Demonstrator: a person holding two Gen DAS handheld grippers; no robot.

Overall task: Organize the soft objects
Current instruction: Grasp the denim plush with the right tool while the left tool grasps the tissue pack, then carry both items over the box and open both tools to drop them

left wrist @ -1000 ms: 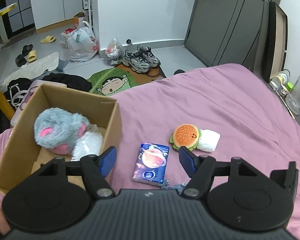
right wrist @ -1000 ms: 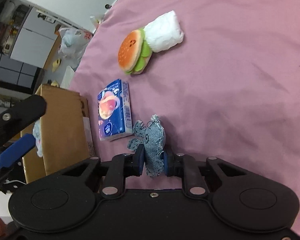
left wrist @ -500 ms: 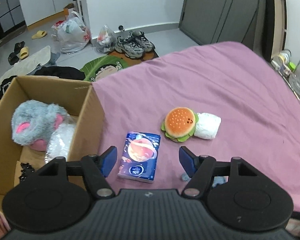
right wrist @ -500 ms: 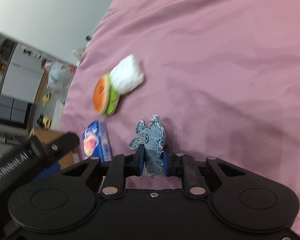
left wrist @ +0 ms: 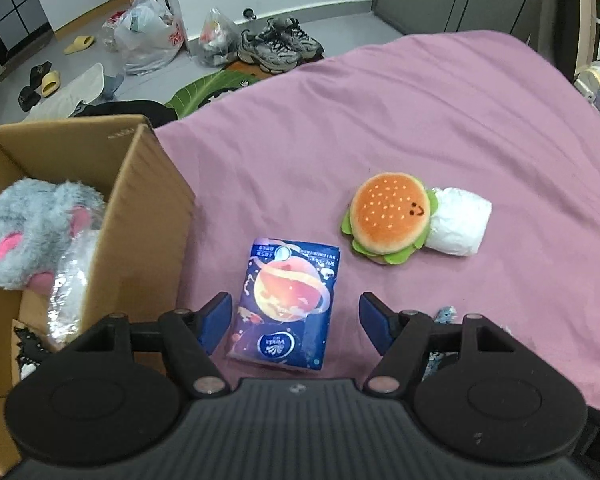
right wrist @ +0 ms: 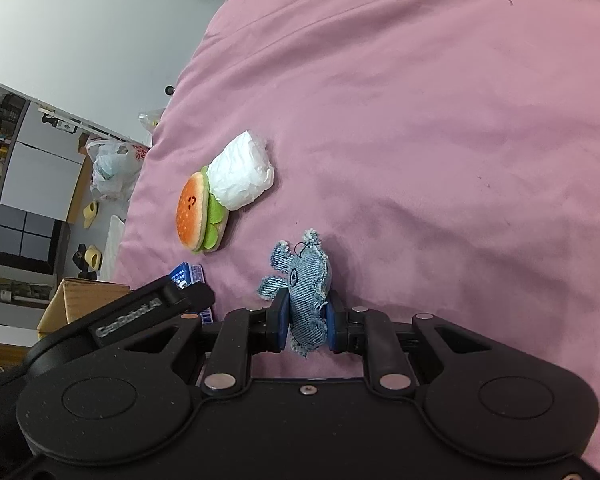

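Observation:
My right gripper (right wrist: 306,326) is shut on a small denim plush toy (right wrist: 302,280), held just above the purple bed sheet (right wrist: 440,120). My left gripper (left wrist: 294,320) is open, its jaws on either side of a blue tissue pack (left wrist: 288,300) lying on the bed. A burger plush (left wrist: 388,218) and a white soft packet (left wrist: 460,222) lie side by side beyond it, also in the right wrist view, burger plush (right wrist: 194,212) and packet (right wrist: 242,176). A cardboard box (left wrist: 140,216) at the left holds a grey plush (left wrist: 36,228) and a wrapped white item (left wrist: 68,292).
The bed edge runs behind the box. Beyond it the floor carries shoes (left wrist: 278,44), plastic bags (left wrist: 148,36), slippers (left wrist: 50,82) and a green mat (left wrist: 204,94). Bottles (left wrist: 598,76) stand at the far right.
My left gripper has moved forward and right, so the tissue pack now lies between its open jaws. My right gripper still holds the denim plush and has swung, bringing the burger closer in view.

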